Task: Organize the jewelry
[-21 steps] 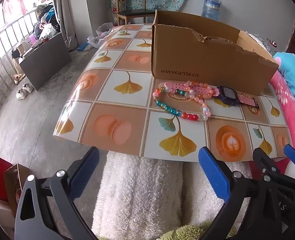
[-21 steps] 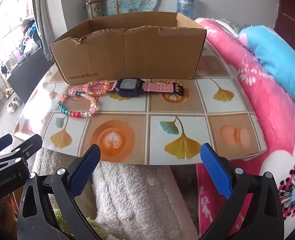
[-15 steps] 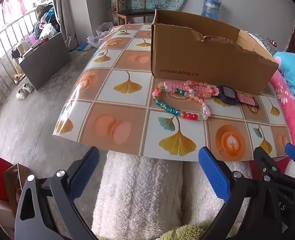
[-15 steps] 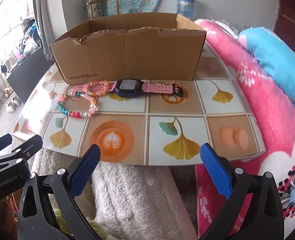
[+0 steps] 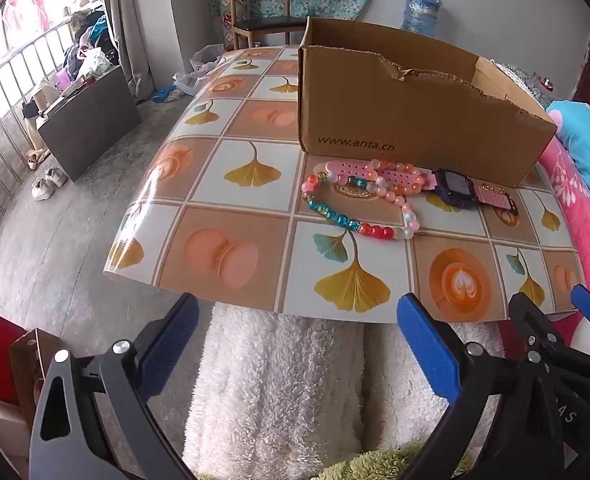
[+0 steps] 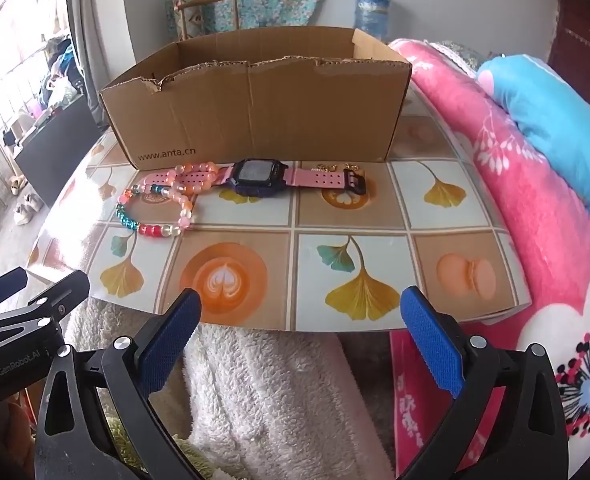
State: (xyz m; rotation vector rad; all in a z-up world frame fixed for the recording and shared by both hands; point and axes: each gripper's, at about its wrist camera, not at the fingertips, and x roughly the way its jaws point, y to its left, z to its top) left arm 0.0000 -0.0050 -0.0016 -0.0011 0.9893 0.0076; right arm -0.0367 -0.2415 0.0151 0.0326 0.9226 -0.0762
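Observation:
A pink-strapped watch with a purple face (image 5: 455,191) (image 6: 258,175) lies on the tiled table (image 5: 231,248) (image 6: 359,216) in front of an open cardboard box (image 5: 407,120) (image 6: 263,120). A multicoloured bead bracelet (image 5: 347,218) (image 6: 151,224) and a pale pink bead bracelet (image 5: 395,184) (image 6: 193,180) lie over the watch's left strap. A small gold piece (image 6: 327,167) lies against the box. My left gripper (image 5: 295,340) and right gripper (image 6: 299,332) are both open and empty, held below the table's near edge.
A fluffy white blanket (image 5: 287,380) lies under the table's near edge. Pink bedding (image 6: 515,208) and a blue pillow (image 6: 555,120) are on the right. A chair (image 5: 263,12) and water jug (image 5: 421,10) stand behind. The floor drops off at the left.
Both grippers have drifted very slightly; the scene looks nearly the same. Nothing was grasped or moved.

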